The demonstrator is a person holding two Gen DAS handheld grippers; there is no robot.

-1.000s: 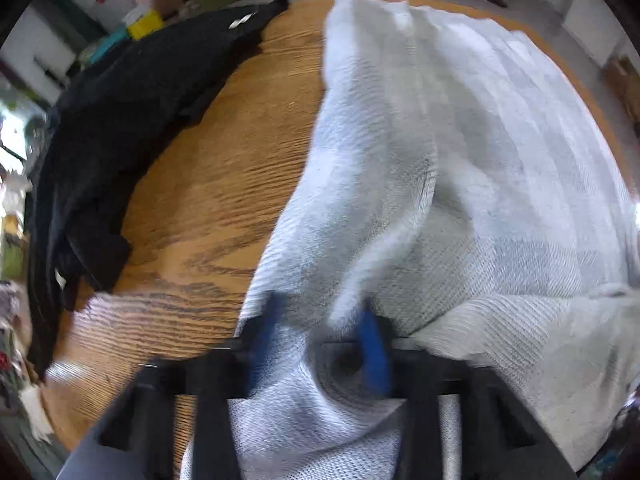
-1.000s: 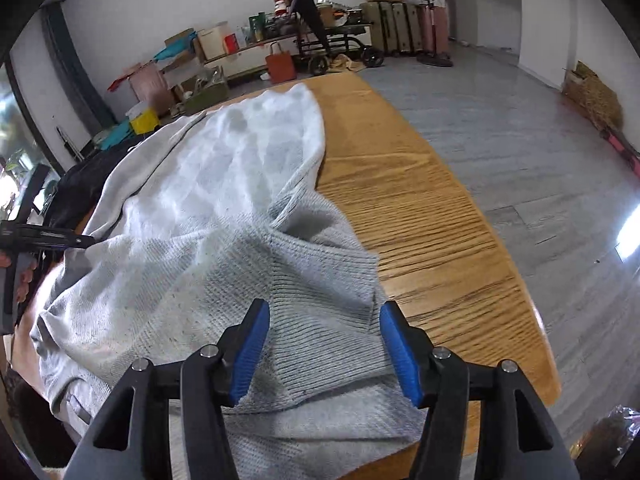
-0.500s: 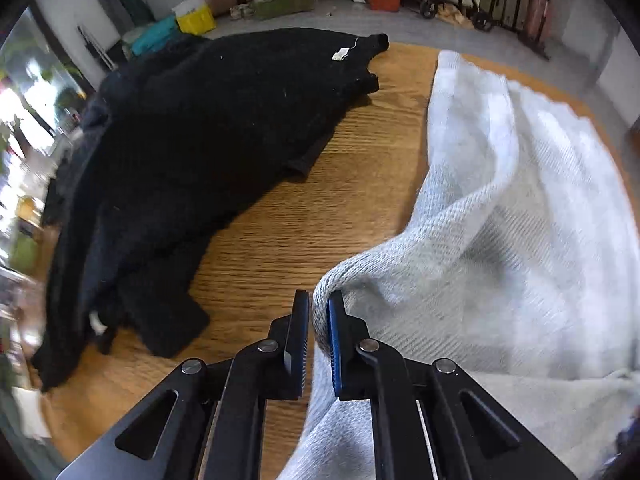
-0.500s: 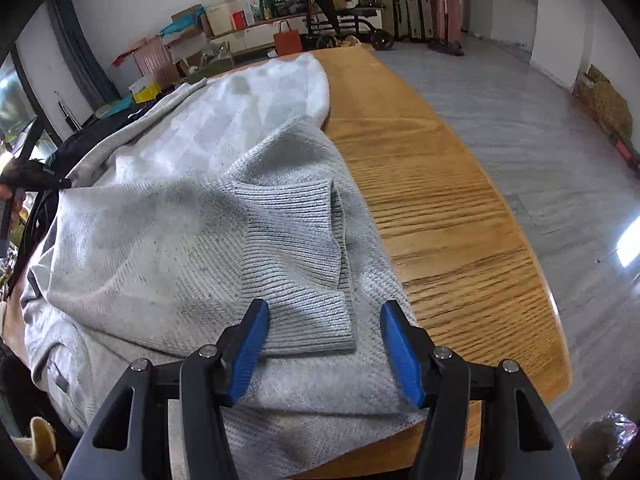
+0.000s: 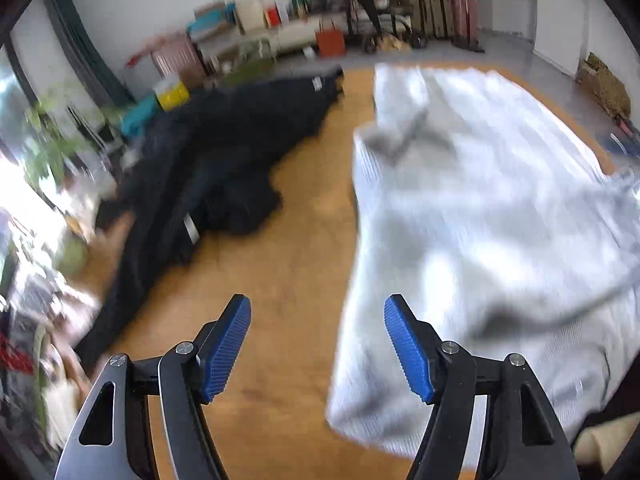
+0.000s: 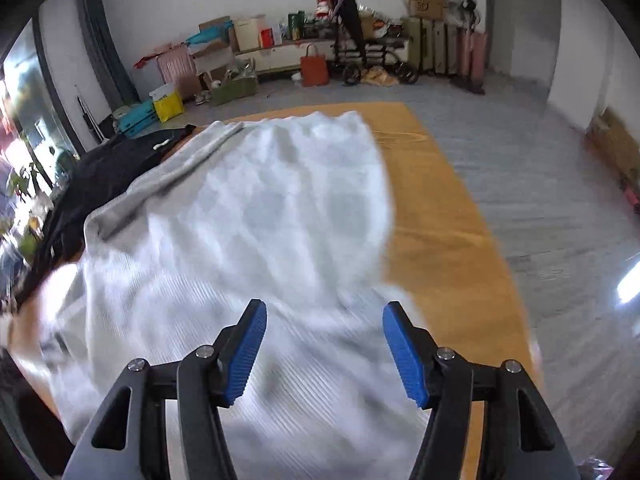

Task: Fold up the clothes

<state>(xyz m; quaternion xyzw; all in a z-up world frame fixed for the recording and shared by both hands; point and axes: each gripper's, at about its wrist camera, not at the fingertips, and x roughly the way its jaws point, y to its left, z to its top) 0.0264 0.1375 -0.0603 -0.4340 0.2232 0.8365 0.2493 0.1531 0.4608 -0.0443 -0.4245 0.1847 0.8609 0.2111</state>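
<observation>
A: Sweater [image 5: 480, 220]: pale grey ribbed knit, spread rumpled over the wood-grain tabletop [image 5: 288, 280], beside a black garment [image 5: 224, 152].
B: Tongs?
A: Left tongs [image 5: 318, 346] opening, nothing between the blue ridged pads; right tongs [image 6: 324, 346] wide, empty, above the knit.

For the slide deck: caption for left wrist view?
Left claw opening over bare wooden table, grey sweater right, black garment left.
</observation>
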